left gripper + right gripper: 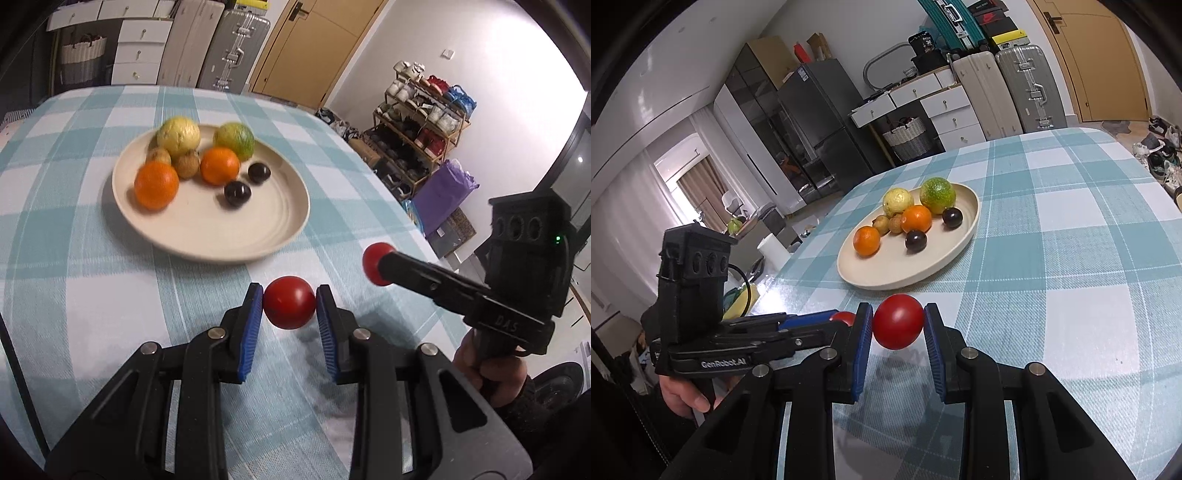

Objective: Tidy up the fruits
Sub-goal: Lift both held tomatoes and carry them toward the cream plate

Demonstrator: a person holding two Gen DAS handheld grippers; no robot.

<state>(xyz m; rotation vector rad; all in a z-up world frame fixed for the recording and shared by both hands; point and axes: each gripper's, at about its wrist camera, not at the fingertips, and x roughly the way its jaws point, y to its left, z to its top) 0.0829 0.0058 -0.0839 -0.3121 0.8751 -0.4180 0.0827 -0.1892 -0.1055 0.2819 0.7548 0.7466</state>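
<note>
Both grippers have a fruit pinched between their blue pads: the left gripper (pixel 289 308) clamps a small round red tomato (pixel 290 302), the right gripper (pixel 897 326) a second red tomato (pixel 898 321). The round cream ceramic plate (pixel 236 232) sits just ahead — oranges, dark plums, probably guavas on it.

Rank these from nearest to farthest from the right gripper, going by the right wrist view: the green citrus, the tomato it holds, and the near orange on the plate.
1. Red tomato: between the right gripper's pads.
2. Near orange: on the plate's left, near side.
3. Green citrus: at the plate's far edge.
</note>
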